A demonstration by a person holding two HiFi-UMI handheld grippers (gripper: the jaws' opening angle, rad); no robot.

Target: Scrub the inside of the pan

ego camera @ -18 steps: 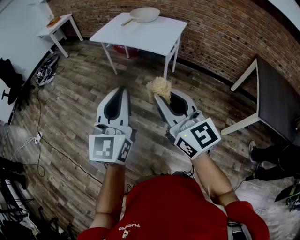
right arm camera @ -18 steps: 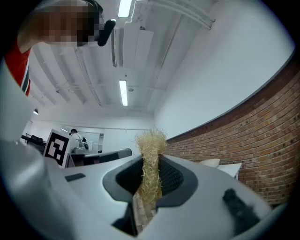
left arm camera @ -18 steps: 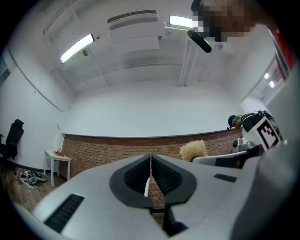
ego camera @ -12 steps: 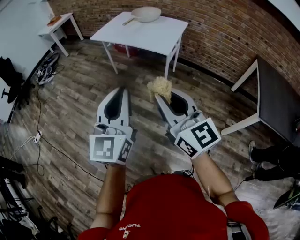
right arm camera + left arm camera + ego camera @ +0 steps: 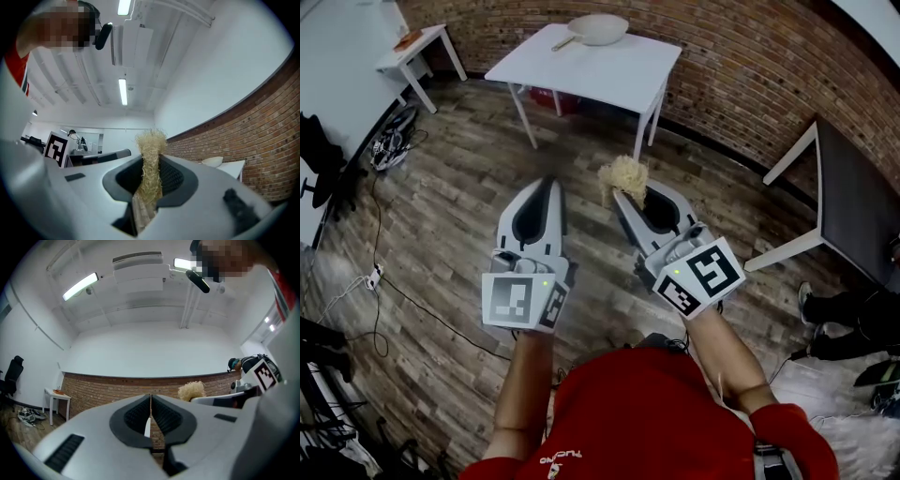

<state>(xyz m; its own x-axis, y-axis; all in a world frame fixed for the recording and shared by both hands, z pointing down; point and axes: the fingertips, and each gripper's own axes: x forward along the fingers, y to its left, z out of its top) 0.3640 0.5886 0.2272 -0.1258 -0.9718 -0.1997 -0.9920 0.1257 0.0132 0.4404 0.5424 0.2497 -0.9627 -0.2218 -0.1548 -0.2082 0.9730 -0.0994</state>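
The pan (image 5: 598,29) lay well ahead of both jaws, at the far edge of the white surface (image 5: 591,75), close to the brick wall (image 5: 741,66). Its long axis ran slantwise, with the handle pointing left and slightly back toward the jaws and the bowl on the right. The right gripper (image 5: 619,194) had its jaws clamped on a straw-coloured scrubber (image 5: 623,175), whose tuft stood out past the tips. The left gripper (image 5: 546,180), beside it, had its jaws pressed together with nothing between them. Open wood floor (image 5: 459,197) stretched from the jaw tips to the surface's near edge. Since 0.7 s earlier, both grippers had dropped slightly in the head view and the surface had drifted right. The grips were unchanged.
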